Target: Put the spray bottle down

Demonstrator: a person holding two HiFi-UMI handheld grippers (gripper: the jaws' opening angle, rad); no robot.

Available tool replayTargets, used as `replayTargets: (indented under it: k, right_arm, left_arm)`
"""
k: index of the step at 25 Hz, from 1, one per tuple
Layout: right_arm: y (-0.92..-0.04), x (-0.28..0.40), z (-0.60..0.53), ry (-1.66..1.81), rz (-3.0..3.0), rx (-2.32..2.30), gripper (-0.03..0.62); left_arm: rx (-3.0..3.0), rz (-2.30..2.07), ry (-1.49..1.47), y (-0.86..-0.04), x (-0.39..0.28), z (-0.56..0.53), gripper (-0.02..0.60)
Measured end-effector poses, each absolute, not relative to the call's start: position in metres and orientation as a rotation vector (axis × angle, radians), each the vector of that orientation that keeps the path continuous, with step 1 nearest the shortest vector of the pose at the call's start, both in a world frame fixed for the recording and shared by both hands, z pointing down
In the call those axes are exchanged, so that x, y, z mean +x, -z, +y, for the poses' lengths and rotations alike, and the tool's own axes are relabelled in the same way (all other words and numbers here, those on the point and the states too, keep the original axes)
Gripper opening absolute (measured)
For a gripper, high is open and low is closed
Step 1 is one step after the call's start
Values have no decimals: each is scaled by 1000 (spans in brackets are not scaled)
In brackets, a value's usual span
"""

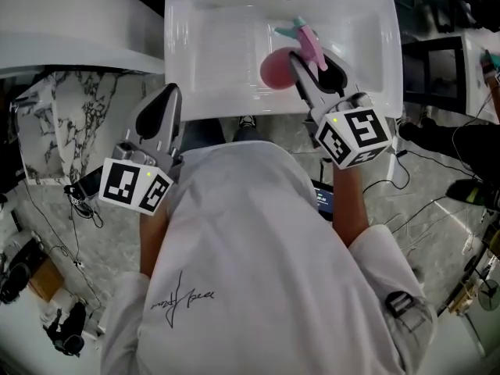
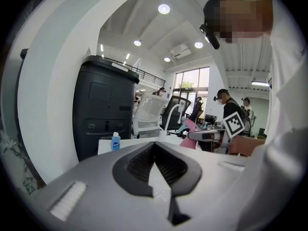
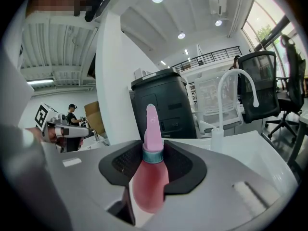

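A person's white shirt fills the foreground as the right gripper, fingers clamped on the pink spray bottle near its teal collar, holds it over a white washbasin. The left gripper hangs by the basin's front-left corner, fingers closed together, empty.

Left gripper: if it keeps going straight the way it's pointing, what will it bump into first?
Most likely the white sink. The left gripper, closed and empty, points at the sink's near left corner. It looks very close already, though depth is hard to judge from above.
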State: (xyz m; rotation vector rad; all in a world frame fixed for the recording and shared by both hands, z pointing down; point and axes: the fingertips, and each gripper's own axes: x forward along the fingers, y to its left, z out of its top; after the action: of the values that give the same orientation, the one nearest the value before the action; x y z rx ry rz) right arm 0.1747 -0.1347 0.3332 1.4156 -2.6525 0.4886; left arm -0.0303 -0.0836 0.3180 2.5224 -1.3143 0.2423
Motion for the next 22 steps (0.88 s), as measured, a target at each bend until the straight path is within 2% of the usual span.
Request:
replayTargets:
  k: [8, 22]
  right_arm:
    - [-330, 175, -144, -458, -2640, 1425, 129]
    - [-324, 166, -170, -389, -2627, 1450, 129]
  left_arm:
    - [2459, -1337, -145, -312, -41, -99, 5]
    - [2470, -1286, -145, -314, -43, -118, 5]
